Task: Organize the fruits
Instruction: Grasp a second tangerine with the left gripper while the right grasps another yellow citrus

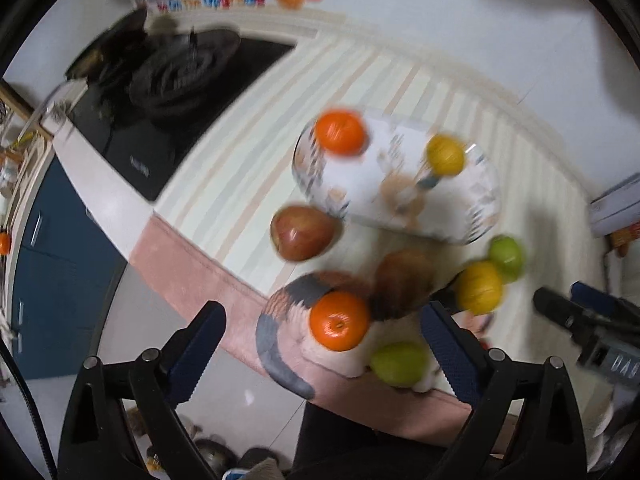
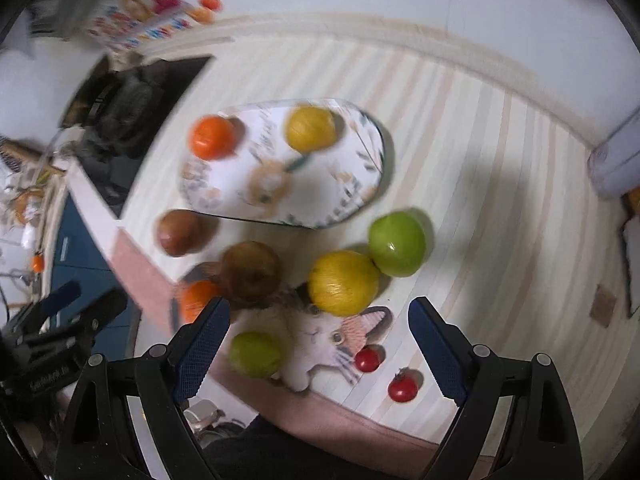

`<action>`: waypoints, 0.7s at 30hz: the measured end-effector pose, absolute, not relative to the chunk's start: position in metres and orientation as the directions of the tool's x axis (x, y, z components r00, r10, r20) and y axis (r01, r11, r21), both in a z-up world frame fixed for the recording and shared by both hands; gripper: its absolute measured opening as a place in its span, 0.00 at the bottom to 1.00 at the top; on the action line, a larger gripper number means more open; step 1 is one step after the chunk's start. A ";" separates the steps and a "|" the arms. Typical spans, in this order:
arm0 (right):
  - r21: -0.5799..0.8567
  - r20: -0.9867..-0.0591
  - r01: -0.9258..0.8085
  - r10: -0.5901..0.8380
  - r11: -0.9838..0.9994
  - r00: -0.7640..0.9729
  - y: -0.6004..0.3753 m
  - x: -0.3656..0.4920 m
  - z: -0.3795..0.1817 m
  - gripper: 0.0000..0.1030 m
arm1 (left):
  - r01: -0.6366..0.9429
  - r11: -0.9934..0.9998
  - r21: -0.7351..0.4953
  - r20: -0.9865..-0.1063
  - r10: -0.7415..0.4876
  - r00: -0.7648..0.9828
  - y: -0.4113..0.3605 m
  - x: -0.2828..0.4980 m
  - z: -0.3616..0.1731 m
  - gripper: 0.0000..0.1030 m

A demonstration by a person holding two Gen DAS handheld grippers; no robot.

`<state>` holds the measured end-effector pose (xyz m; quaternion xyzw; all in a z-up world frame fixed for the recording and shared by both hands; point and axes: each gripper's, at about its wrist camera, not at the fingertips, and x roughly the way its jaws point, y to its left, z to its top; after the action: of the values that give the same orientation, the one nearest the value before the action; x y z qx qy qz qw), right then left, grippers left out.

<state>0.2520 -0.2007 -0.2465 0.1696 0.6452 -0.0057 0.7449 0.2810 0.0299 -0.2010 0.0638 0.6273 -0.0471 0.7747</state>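
Left wrist view: the left gripper (image 1: pixel 324 344) is held above the bench (image 1: pixel 248 168) edge, jaws wide and empty. An orange (image 1: pixel 339 320) lies between them; a grasp seems next, then transfer to the tray (image 1: pixel 476 200) ahead.

Right wrist view: the right gripper (image 2: pixel 320 340) hovers, jaws wide, empty; a lemon (image 2: pixel 343 282) lies just ahead, a green apple (image 2: pixel 397 243) beyond.
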 end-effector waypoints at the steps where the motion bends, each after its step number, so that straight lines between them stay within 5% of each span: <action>1: 0.241 -0.967 0.239 0.211 0.941 0.145 -0.202 0.255 -0.261 0.88 | 0.152 0.987 0.045 -0.983 0.016 0.185 0.031 0.282 -0.216 0.97; 10: 0.218 -0.975 0.277 0.220 0.936 0.025 -0.196 0.274 -0.337 0.76 | 0.164 0.986 0.031 -1.000 0.030 0.006 0.033 0.288 -0.303 0.96; 13: 0.216 -0.976 0.269 0.219 0.939 0.016 -0.194 0.278 -0.346 0.65 | 0.168 0.986 -0.008 -1.000 -0.006 -0.011 0.031 0.291 -0.315 0.95; 17: 0.203 -0.979 0.248 0.203 0.947 0.028 -0.191 0.280 -0.347 0.65 | 0.184 0.978 -0.098 -0.995 -0.093 -0.036 0.026 0.290 -0.320 0.60; 21: 0.208 -0.978 0.243 0.208 0.947 0.028 -0.191 0.278 -0.345 0.65 | 0.210 0.975 -0.074 -0.997 -0.071 -0.025 0.018 0.285 -0.317 0.58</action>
<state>0.2781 -0.1910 -0.3445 0.1617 0.6970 -0.0127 0.6984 0.2854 0.0185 -0.3173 0.0492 0.7086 -0.1009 0.6966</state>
